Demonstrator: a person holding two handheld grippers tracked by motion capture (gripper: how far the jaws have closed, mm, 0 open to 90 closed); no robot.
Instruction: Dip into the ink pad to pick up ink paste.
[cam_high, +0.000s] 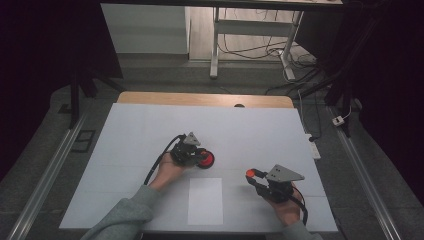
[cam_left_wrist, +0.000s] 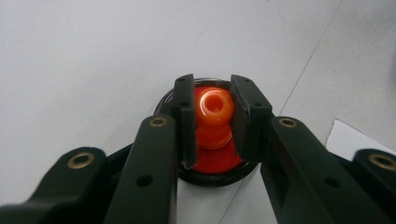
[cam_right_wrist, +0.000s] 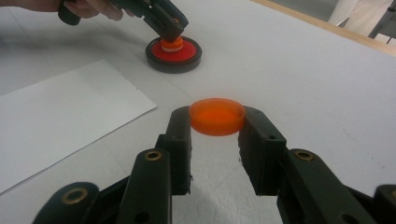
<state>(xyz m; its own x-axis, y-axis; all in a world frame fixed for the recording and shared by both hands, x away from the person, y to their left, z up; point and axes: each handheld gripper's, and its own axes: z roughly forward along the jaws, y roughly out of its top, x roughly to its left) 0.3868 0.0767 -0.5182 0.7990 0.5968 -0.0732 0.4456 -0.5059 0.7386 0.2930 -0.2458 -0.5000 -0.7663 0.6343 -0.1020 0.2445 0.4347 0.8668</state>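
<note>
Over on the left side, the left gripper (cam_high: 192, 156) is down on the white tabletop (cam_high: 140, 130), its 2 jaws clenched on the orange knob (cam_left_wrist: 213, 109) that rises from the red disc (cam_left_wrist: 219, 161). That disc sits in a black ring base (cam_right_wrist: 173, 59), which rests flat on the tabletop near the middle, just beyond the sheet of white paper (cam_high: 205, 200). In the left gripper view, the knob is glossy, with a small round hollow in its top, and the 2 black pads press it from either side. From the right gripper view the same grip shows farther off: the left gripper (cam_right_wrist: 169, 29) comes down at a slant onto the knob, with the person's left hand (cam_right_wrist: 88, 7) wrapped round its handle. Now to the right gripper (cam_high: 252, 177): it is held nearer the person's edge, right of the paper, well apart from the black ring base. Its jaws are grasping a small orange cap (cam_right_wrist: 217, 116), a shallow translucent round piece, pinched at its 2 opposite sides between the tips. The cap is level, open side up as far as the rim shows, and held above the tabletop. In the high view, the cap (cam_high: 250, 173) shows as a bright orange spot at the front of the right gripper, and a grey sleeve (cam_high: 125, 215) covers the left forearm.
</note>
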